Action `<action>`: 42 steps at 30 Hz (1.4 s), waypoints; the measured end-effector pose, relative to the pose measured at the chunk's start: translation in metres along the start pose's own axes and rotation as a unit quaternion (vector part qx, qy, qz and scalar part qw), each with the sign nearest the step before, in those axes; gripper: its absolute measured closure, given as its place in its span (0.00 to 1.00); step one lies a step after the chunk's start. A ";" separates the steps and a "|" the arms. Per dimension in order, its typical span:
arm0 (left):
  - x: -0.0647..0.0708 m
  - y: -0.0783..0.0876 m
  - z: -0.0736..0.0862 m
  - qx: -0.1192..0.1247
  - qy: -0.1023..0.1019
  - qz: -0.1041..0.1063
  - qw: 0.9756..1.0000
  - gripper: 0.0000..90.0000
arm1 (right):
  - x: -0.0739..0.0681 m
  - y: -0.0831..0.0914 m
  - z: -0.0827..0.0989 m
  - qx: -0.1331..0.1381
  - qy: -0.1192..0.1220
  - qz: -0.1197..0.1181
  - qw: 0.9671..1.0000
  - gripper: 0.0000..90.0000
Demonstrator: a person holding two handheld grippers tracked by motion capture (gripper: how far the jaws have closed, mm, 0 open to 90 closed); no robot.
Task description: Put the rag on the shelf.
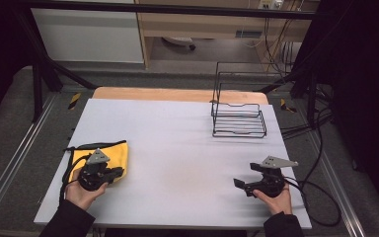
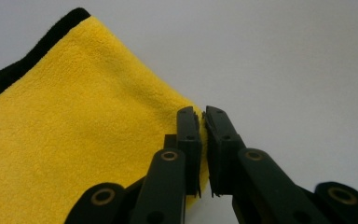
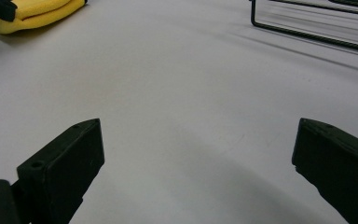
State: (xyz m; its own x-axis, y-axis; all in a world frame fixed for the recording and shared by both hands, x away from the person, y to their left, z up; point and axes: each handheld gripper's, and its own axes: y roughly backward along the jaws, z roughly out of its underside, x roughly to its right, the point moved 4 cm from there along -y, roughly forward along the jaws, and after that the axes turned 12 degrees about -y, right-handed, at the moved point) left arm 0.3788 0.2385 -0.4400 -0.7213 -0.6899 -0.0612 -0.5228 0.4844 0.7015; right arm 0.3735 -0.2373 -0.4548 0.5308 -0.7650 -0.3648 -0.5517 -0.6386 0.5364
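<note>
A folded yellow cloth with black trim lies at the left of the white table. My left gripper is at its near right corner. In the left gripper view the yellow cloth fills the left side, and the left gripper is shut on its corner edge, with a thin strip of cloth pinched between the pads. My right gripper rests low over bare table at the near right. In its own view the right gripper stands wide open with nothing between the jaws, and the cloth lies far off.
A black wire rack stands at the back right of the table, and its base appears at the top of the right gripper view. Cables trail off the table's right side. A wooden edge runs behind the white surface.
</note>
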 end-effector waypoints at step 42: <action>0.095 -0.082 -0.062 -0.005 -0.056 0.036 0.998 0.87 | -0.001 -0.002 0.000 0.000 0.006 0.010 1.000 0.04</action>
State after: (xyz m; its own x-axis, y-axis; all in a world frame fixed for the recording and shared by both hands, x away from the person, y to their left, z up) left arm 0.3818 0.0999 -0.4594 -0.8031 -0.5890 -0.0901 -0.4647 0.5245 0.7134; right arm 0.3739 -0.2350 -0.4552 0.5264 -0.7770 -0.3452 -0.5627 -0.6227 0.5436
